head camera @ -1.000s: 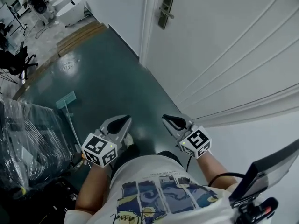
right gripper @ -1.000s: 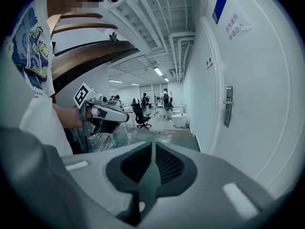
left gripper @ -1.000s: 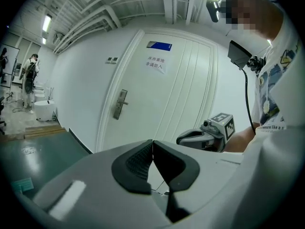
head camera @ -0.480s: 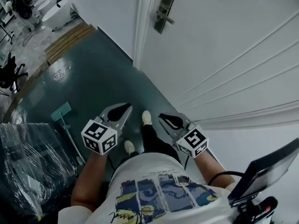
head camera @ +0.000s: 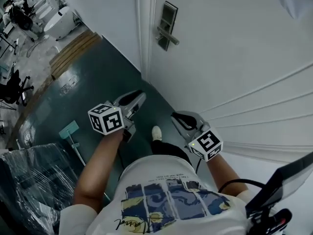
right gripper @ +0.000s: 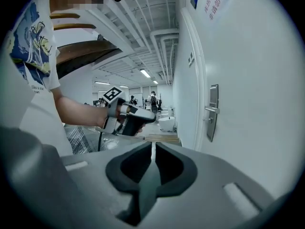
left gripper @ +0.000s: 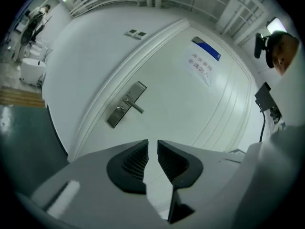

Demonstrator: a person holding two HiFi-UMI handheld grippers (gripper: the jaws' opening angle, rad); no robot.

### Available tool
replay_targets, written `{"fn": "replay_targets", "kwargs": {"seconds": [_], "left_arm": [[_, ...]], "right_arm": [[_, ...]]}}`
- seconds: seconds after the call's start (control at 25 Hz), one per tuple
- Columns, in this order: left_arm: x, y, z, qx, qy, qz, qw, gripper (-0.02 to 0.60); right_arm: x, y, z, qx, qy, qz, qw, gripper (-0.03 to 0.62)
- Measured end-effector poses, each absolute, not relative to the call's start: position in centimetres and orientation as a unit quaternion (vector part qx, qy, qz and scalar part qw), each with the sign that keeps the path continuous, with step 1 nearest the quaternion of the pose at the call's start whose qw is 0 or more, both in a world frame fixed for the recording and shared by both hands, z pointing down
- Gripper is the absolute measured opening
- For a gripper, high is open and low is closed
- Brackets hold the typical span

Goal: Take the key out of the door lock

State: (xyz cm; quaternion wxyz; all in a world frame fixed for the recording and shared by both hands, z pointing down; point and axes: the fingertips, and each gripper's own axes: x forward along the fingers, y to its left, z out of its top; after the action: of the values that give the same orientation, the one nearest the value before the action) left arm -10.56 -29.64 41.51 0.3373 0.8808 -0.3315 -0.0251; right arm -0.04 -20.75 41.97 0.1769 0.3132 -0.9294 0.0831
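A silver lock plate (head camera: pixel 166 26) with a lever handle (head camera: pixel 168 36) sits on the white door (head camera: pixel 234 58), near its left edge. In the left gripper view the lock plate (left gripper: pixel 126 104) lies ahead and to the upper left; the key is too small to make out. My left gripper (head camera: pixel 141 97) is raised toward the door, still well short of the lock. Its jaws are opening, and the left gripper (left gripper: pixel 152 149) has nothing between its pads. My right gripper (head camera: pixel 177 118) hangs lower beside the door. The right gripper (right gripper: pixel 152 147) is shut and empty.
Dark green floor (head camera: pixel 93 87) runs along the door. A green floor tool (head camera: pixel 68 129), a plastic-wrapped bundle (head camera: pixel 29 180) and wooden boards (head camera: pixel 73 50) lie to the left. A paper notice (left gripper: pixel 200 63) hangs on the door. My shoe (head camera: pixel 156 132) is close to the door frame (head camera: pixel 145 33).
I have stepped closer to the door. The left gripper has risen and moved forward toward the lock. The right gripper has stayed low.
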Motion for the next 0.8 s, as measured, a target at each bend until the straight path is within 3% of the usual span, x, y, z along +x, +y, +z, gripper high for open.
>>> {"fn": "replay_targets", "kwargs": {"seconds": [0.32, 0.8], "left_arm": [[-6.1, -44.1, 43.7, 0.821, -0.317, -0.139, 0.454, 0.091], [-6.8, -52.4, 49.9, 0.735, -0.304, -0.25, 0.552, 0.13]], "right_arm": [[5.0, -28.6, 42.8, 0.302, -0.927, 0.092, 0.2, 0.017], [7.3, -28.3, 46.8, 0.32, -0.913, 0.11, 0.229, 0.017]]}}
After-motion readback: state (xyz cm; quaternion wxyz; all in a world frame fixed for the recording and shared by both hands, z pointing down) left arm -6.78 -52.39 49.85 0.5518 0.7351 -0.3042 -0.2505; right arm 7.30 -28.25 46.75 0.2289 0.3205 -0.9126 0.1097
